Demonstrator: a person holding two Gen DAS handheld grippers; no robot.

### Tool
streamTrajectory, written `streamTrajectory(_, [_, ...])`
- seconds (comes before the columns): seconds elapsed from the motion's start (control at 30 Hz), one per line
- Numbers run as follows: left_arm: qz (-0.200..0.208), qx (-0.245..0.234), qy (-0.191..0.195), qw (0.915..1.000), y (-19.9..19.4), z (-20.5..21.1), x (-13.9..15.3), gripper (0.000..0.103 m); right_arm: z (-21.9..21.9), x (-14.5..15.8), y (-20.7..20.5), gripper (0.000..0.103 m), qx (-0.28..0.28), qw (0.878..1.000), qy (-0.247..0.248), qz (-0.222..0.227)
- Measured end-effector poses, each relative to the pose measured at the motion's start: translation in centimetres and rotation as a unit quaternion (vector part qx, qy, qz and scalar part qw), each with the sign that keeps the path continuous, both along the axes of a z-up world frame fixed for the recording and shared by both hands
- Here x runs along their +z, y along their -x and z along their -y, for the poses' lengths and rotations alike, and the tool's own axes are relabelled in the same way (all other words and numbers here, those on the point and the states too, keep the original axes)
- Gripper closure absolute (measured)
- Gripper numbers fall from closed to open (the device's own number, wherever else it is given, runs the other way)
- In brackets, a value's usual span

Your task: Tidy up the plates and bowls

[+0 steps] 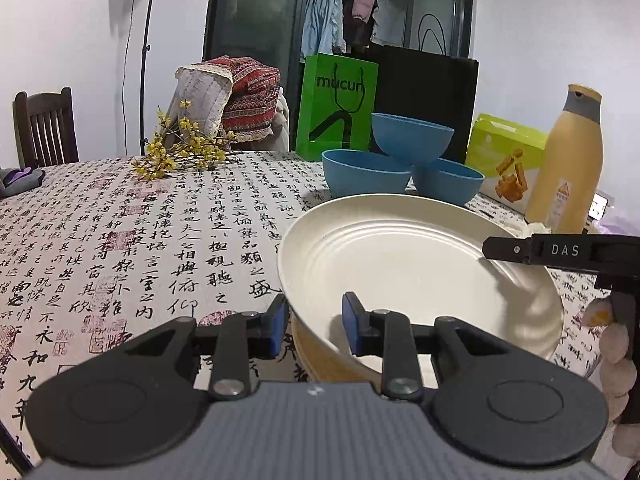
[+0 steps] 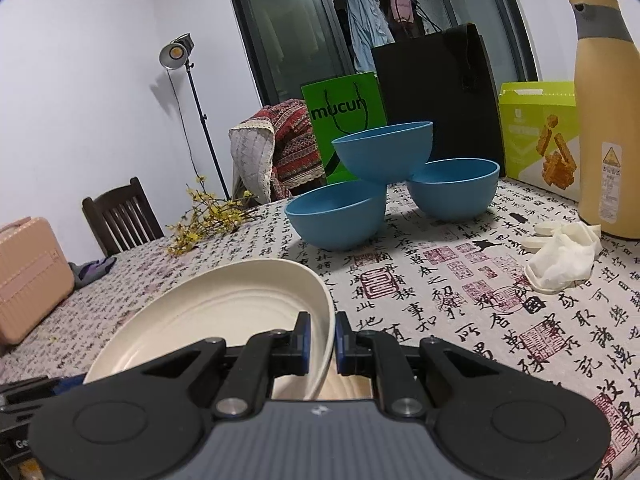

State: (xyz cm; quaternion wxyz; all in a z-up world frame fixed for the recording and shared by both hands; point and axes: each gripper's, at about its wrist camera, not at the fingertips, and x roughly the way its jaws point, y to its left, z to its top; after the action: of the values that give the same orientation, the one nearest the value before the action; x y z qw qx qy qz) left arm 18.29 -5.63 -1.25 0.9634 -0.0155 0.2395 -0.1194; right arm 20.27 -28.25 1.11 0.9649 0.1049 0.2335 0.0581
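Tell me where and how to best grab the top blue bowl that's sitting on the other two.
Grip the top blue bowl at its rim, one finger inside and one outside, coming from the near side and above. Its rounded wall offers no flat hold, and it only rests on the rims of the two lower bowls, so lift straight up.

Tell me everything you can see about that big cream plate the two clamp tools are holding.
The cream plate is round and wide, with a raised rim and faint concentric rings inside; it looks like matte plastic and is empty. It is tilted, held above the patterned tablecloth. The left gripper pinches its near rim, and the right gripper is shut on the opposite rim. A tan plate lies just beneath it; whether they touch is unclear.
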Motion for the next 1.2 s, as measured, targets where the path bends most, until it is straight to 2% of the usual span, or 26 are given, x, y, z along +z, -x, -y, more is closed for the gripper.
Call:
streamTrajectory(0.47, [-0.007,-0.003,-0.031,0.9995,0.5,0.9,-1.0,0.074,-0.4,-1.4,0.6,0.091,-0.003,0.999,0.036,0.001])
streamTrajectory(1.0, [-0.008,0.002,-0.071,0.9975,0.6,2.1,-0.9,0.073,-2.3,-2.0,1.5,0.088,-0.009,0.991,0.13,0.025])
streamTrajectory(1.2, [-0.001,0.004,-0.102,0.9948,0.7,3.0,-0.6,0.073,-2.6,-2.2,1.6,0.088,-0.012,0.988,0.151,0.024])
